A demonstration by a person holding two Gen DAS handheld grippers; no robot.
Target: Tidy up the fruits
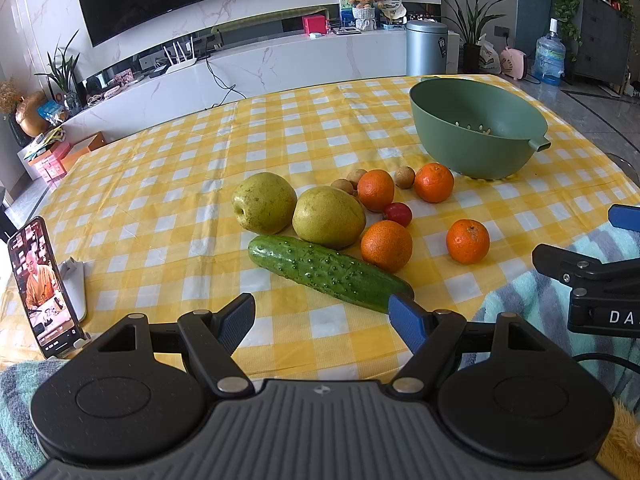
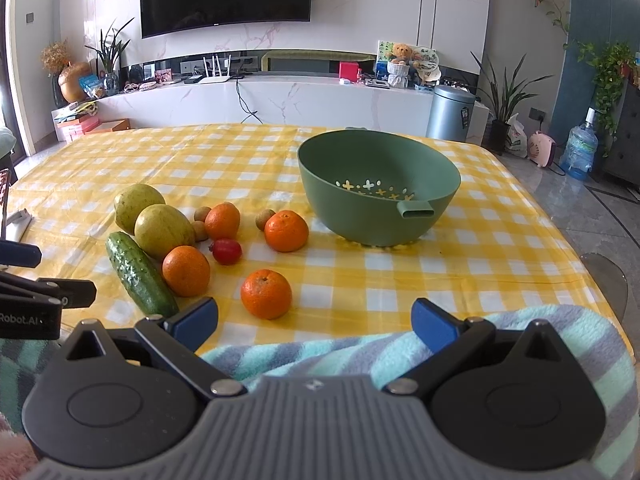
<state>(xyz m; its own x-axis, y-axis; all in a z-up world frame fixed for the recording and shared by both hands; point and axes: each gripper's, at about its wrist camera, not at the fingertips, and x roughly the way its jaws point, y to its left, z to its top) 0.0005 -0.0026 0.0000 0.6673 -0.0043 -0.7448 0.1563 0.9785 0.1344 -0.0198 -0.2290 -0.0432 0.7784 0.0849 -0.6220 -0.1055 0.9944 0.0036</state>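
Both the left gripper [image 1: 322,316] and the right gripper [image 2: 314,320] are held spread and empty near the table edge. Pears [image 1: 329,216], tangerines [image 2: 266,294] and a cucumber [image 1: 330,272] are clustered left of the green colander [image 2: 380,192].

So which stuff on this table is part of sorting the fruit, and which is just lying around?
For the job:
green colander bowl
two pears
four oranges
small red fruit
small brown fruits
cucumber

Just lying about:
phone on stand
striped blanket

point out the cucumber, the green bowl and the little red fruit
cucumber [image 1: 328,270], left wrist view, middle of its bumpy skin
green bowl [image 2: 360,216], right wrist view, outer front wall
little red fruit [image 2: 227,251], right wrist view, its centre
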